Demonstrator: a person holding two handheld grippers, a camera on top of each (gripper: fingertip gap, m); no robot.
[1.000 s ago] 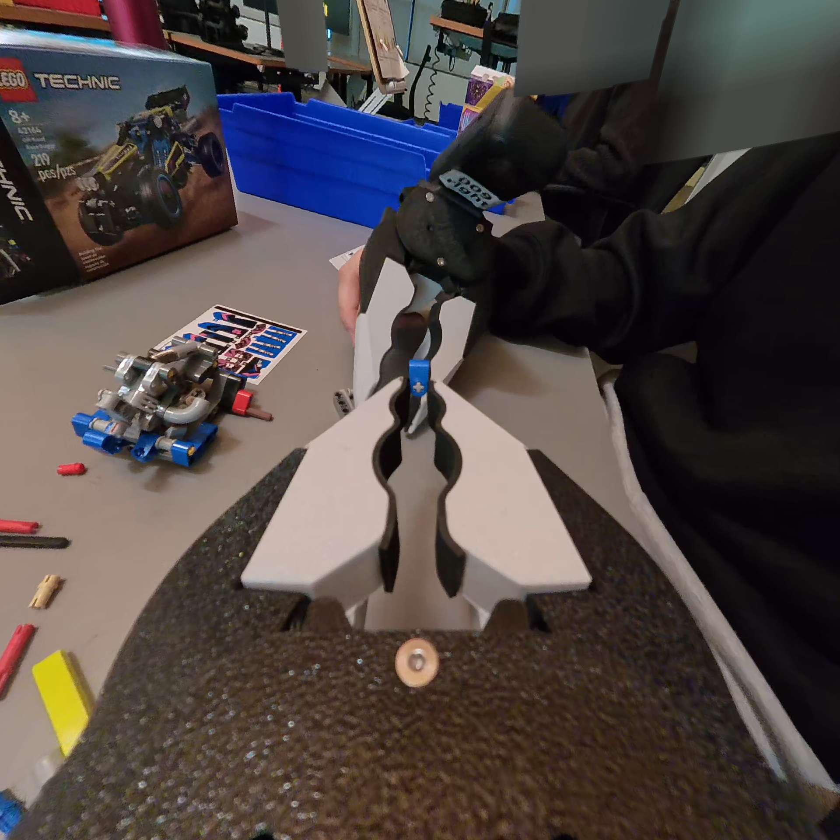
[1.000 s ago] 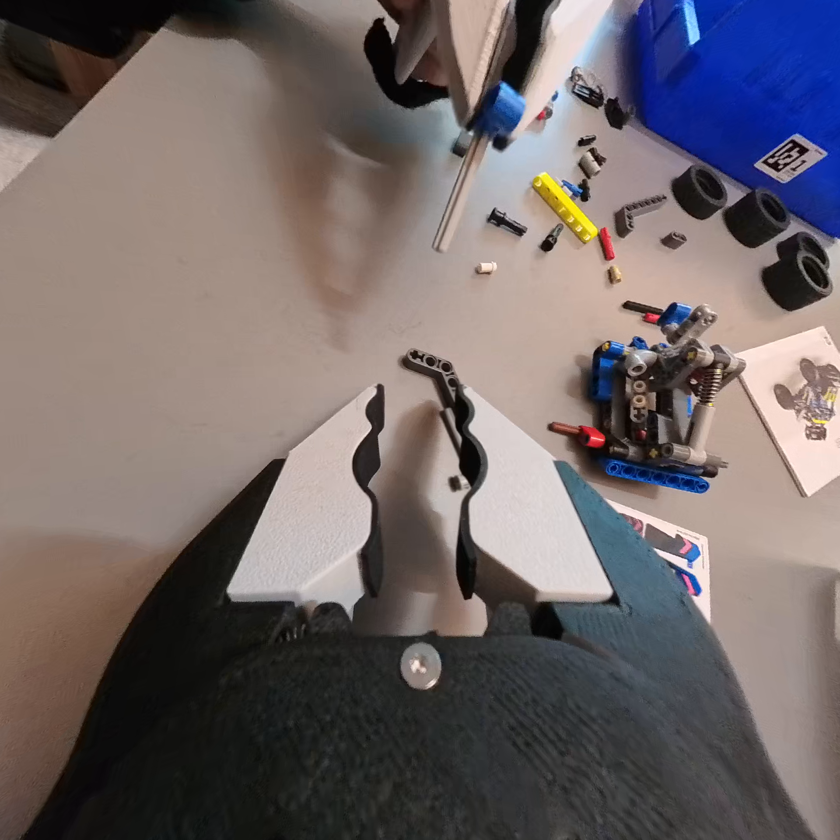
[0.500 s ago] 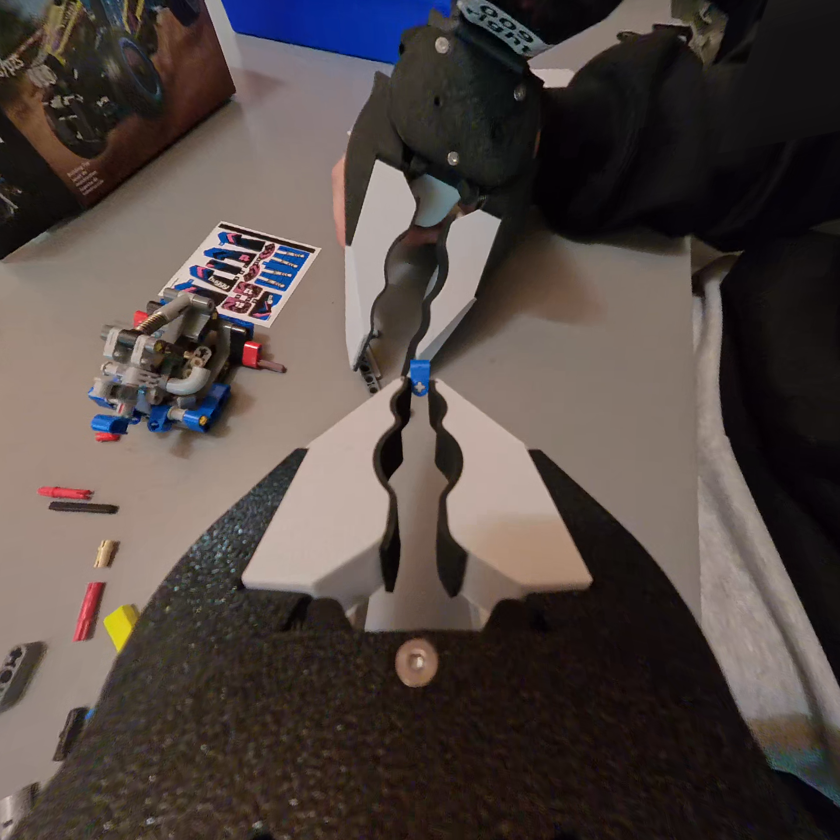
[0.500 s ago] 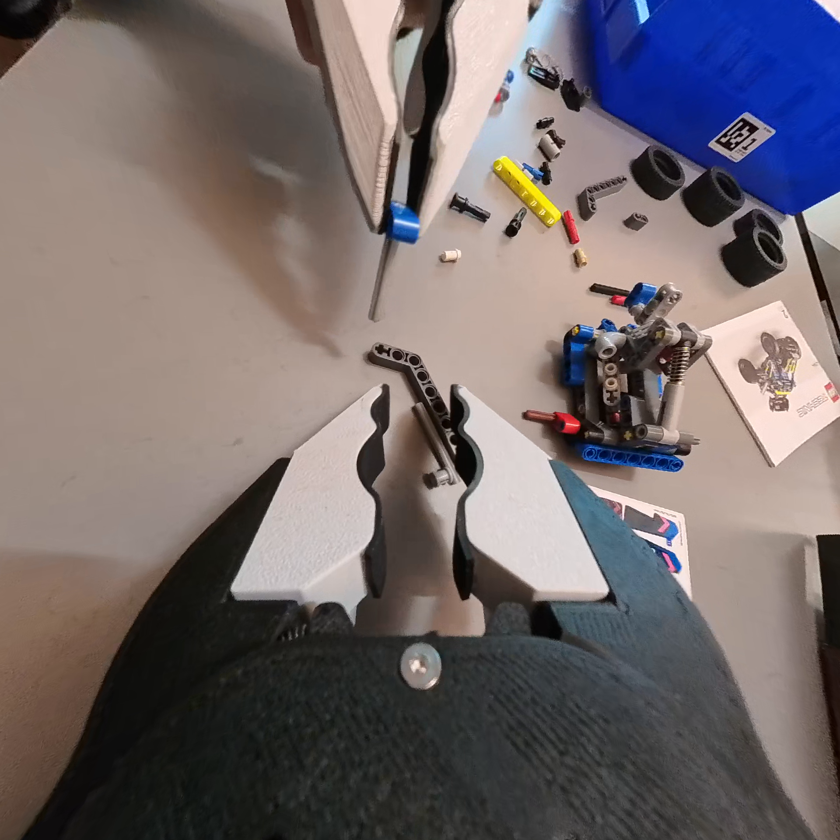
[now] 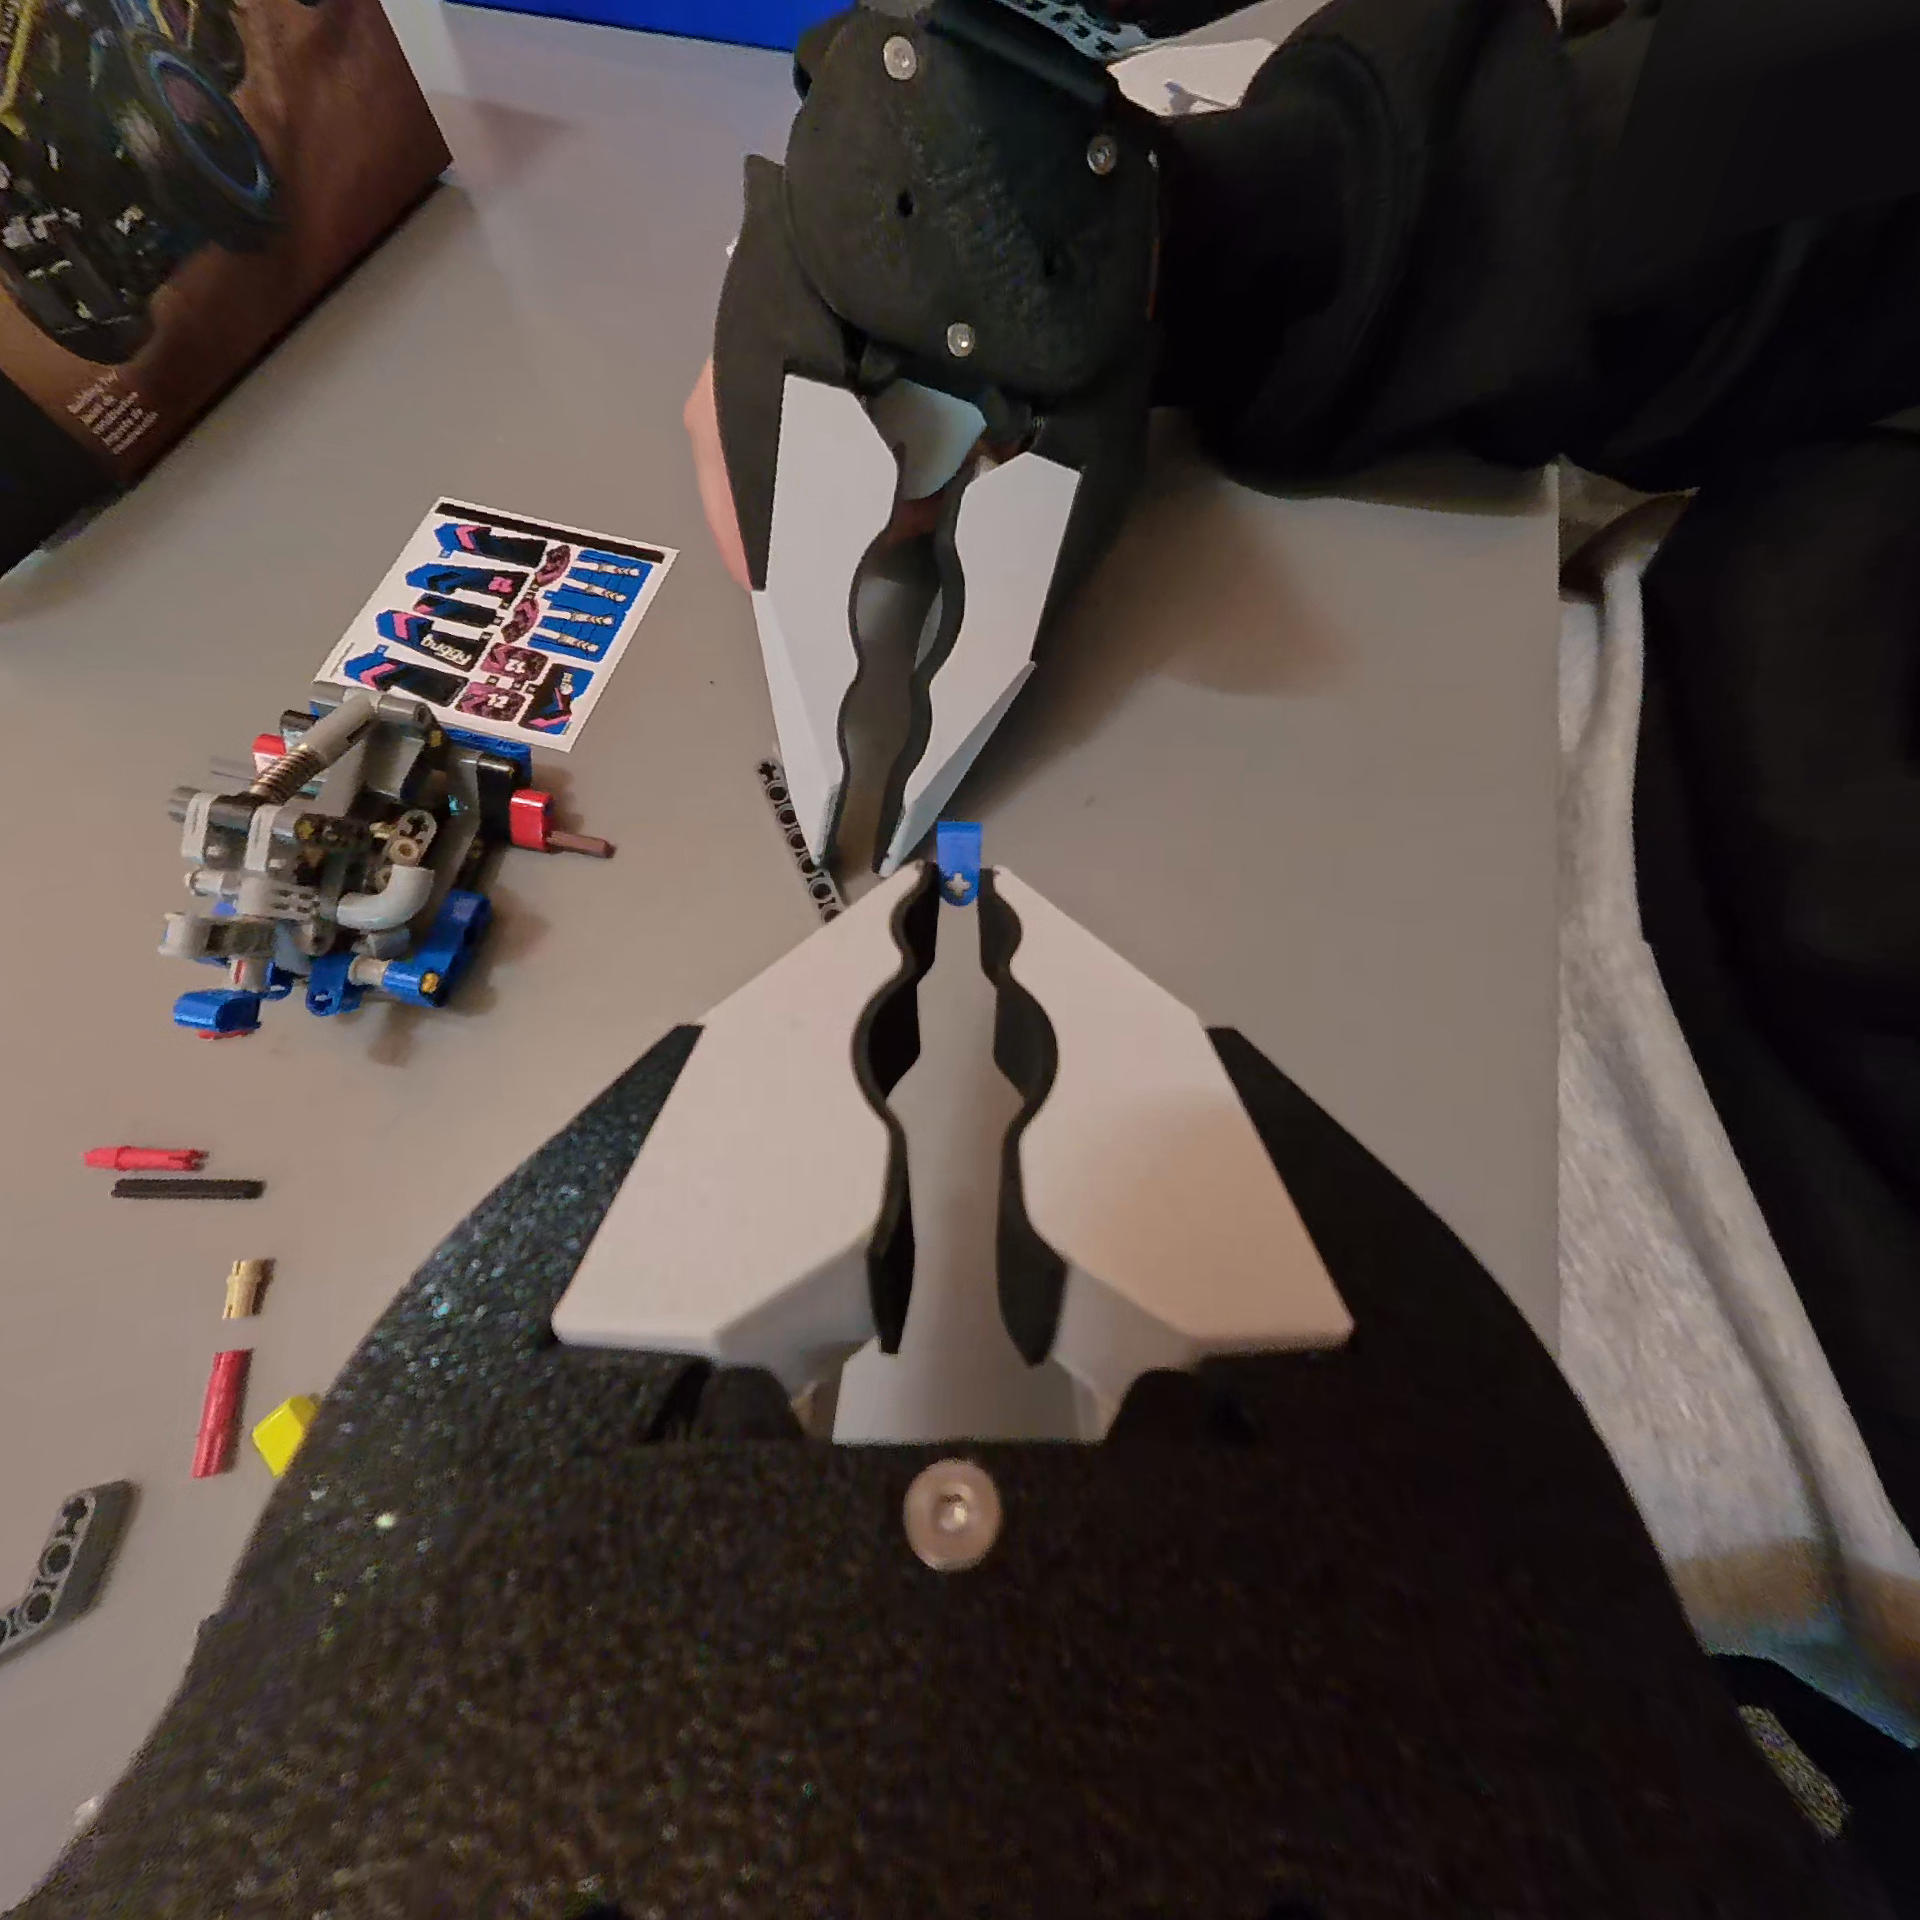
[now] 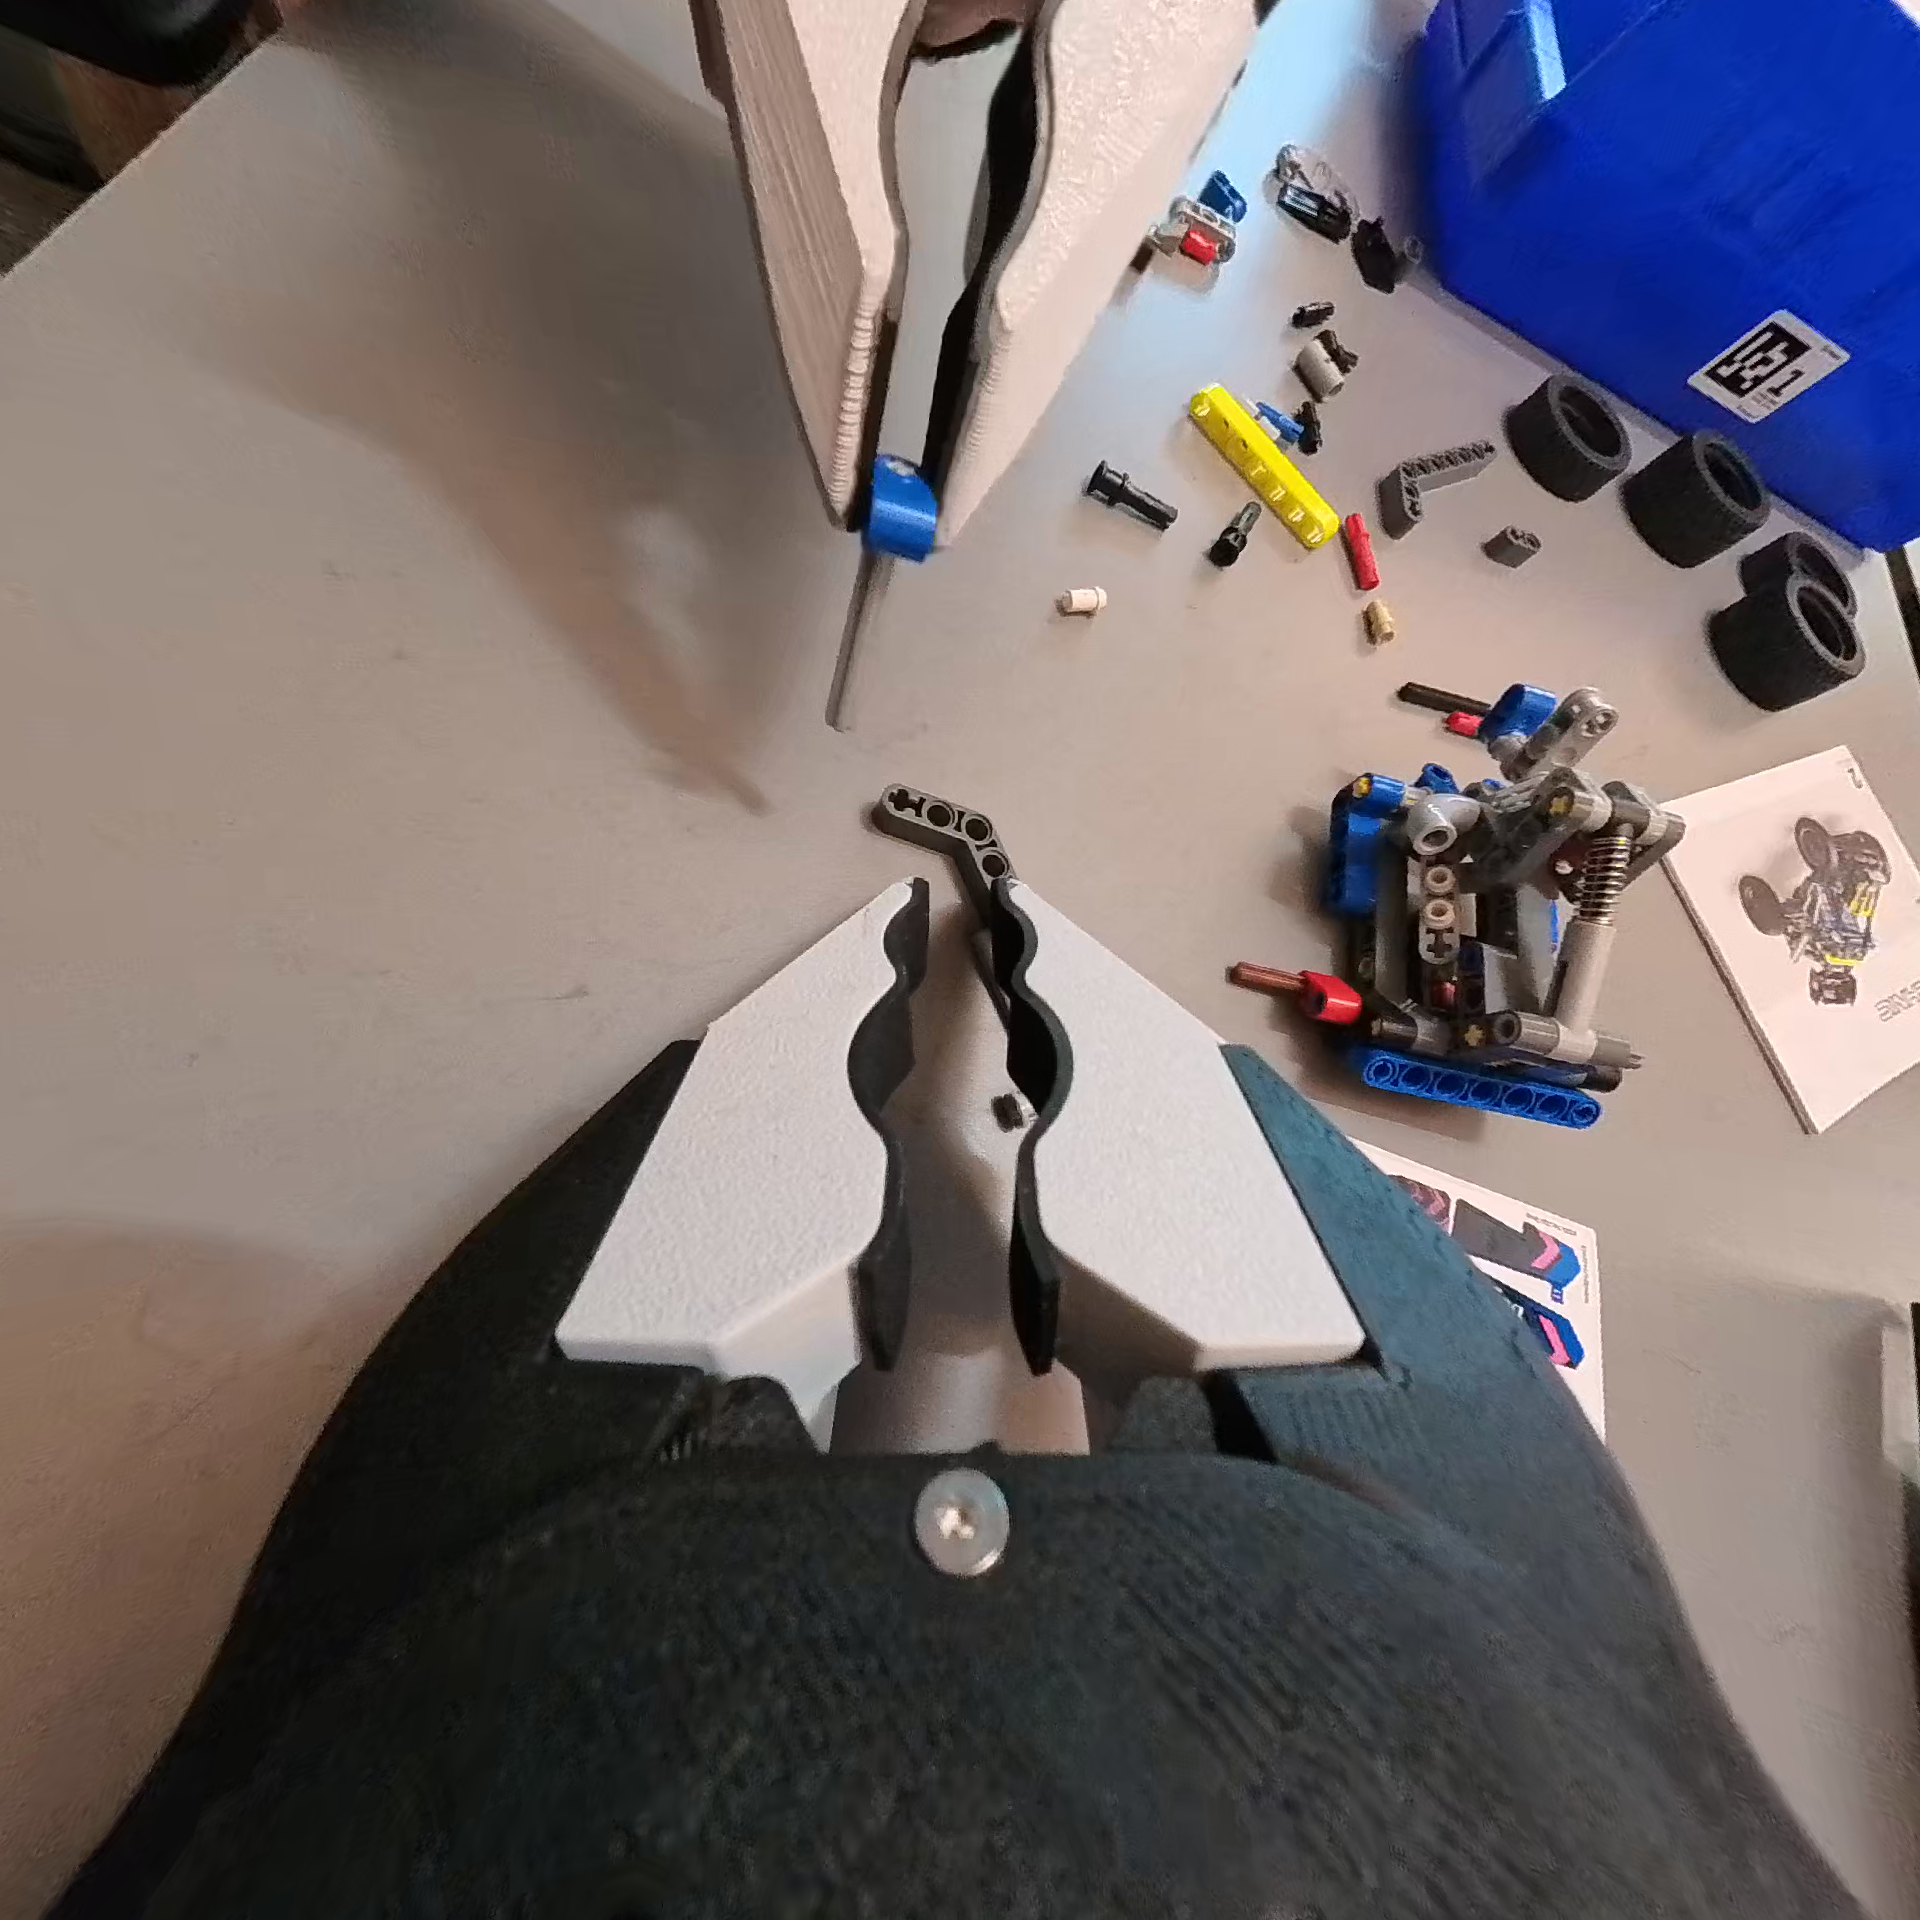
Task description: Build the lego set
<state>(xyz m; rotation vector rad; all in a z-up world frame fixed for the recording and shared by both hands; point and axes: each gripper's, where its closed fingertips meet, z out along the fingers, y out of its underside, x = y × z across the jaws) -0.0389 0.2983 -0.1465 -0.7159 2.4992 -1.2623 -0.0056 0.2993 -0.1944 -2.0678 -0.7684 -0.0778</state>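
**Blue connector pinched on its axle, bent beam under your right fingers**

Blue is what you've got in your left gripper (image 5: 958, 883): fingers drawn narrow, clamped on a small blue connector (image 6: 900, 511) with a thin grey axle (image 6: 854, 649) hanging out below it, tip just above the grey tabletop (image 6: 364, 727). Your right gripper (image 6: 961, 899) sits low, fingers parted a little and holding nothing; a dark bent beam (image 6: 945, 826) lies on the tabletop right at their tips, its far end poking out ahead, its near end running under the right-hand finger. A dark axle lies in the gap between them too.

Watch the clutter off to one side. The half-built chassis (image 6: 1486, 935) sits near, a red-capped pin (image 6: 1299, 987) sticking out of it toward you. Beyond it: a yellow beam (image 6: 1262, 465), loose black pins, a red pin, black tyres (image 6: 1694, 499) against the blue bin (image 6: 1683, 187). The instruction booklet (image 6: 1818, 925) and sticker sheet (image 5: 499, 623) lie flat nearby; the set's box (image 5: 156, 208) stands at the far corner.
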